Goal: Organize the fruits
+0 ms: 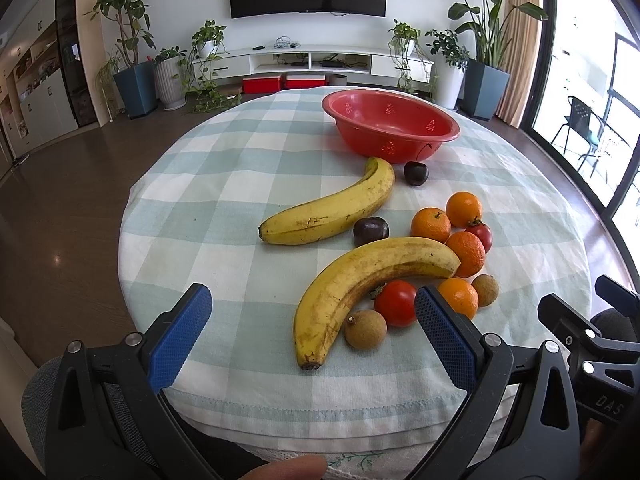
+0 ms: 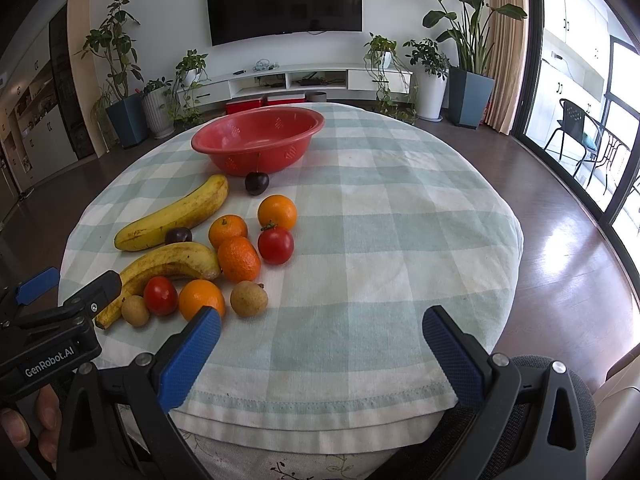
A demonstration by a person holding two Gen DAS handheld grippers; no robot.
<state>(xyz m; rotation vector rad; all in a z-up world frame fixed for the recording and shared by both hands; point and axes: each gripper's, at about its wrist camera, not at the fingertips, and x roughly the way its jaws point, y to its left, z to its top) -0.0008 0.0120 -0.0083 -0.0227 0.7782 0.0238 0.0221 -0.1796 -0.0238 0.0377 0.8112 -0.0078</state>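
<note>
The left hand-held gripper (image 1: 313, 312) hangs over the near edge of the tabletop (image 1: 224, 184) with its blue fingers spread wide and nothing between them; it grips nothing. Just ahead of it, between the fingertips, the nearer banana (image 1: 352, 284) curves away, with a longan (image 1: 365, 328) and a tomato (image 1: 395, 303) tucked against it. Its right fingertip overlaps an orange (image 1: 460, 295) in the left wrist view, though whether they actually touch is hard to tell.

Farther ahead lie a second banana (image 1: 332, 208), a dark plum (image 1: 371, 231), three more oranges, another tomato and another longan, clustered ahead and to the right. Beyond them a cherry (image 1: 416, 173) sits just before the red colander bowl (image 1: 390, 124), which appears empty.

The right hand-held gripper (image 2: 322, 326) is likewise released, fingers wide apart over bare checked cloth, holding nothing. From it, all the fruit lies ahead and to the left; the closest pieces, an orange (image 2: 200, 298) and a longan (image 2: 249, 298), sit just beyond its left fingertip. The bowl (image 2: 258, 140) stands farther ahead on the left.
</note>
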